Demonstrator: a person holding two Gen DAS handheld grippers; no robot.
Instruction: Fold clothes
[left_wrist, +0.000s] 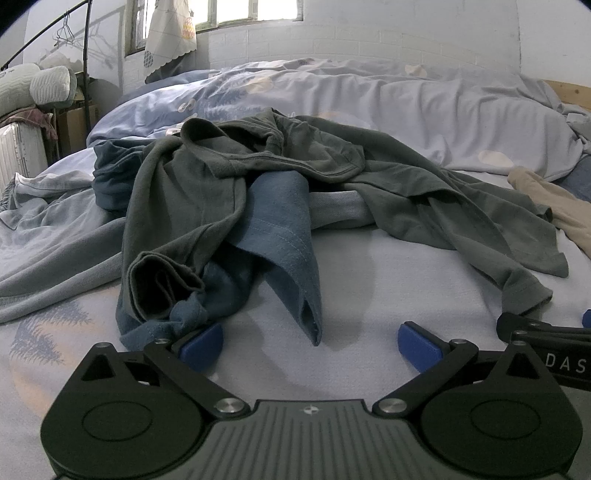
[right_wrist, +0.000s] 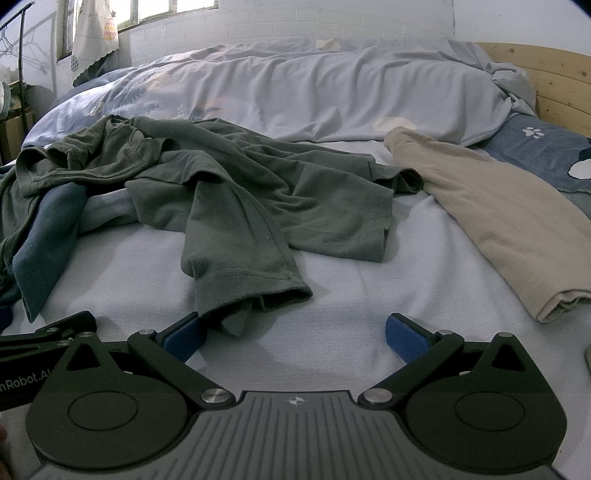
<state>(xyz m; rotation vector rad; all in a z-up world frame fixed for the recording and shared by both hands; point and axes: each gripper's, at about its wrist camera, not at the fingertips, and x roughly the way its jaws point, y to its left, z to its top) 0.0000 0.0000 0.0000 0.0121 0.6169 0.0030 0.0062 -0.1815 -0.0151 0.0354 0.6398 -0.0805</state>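
Both grippers low over the bed (right_wrist: 332, 280). We see the left gripper (left_wrist: 310, 341) and right gripper (right_wrist: 295, 332) spread wide, nothing between the pads. The grey-green shirt (right_wrist: 258, 184) sprawls crumpled mid-bed, partly over a blue garment (left_wrist: 280, 221); a beige garment (right_wrist: 498, 221) lies just beside it. We judge the shirt light, limp, wrinkle-prone; its near sleeve hem (right_wrist: 251, 291) offers the handiest pinch. Bare sheet in front gives spreading room.
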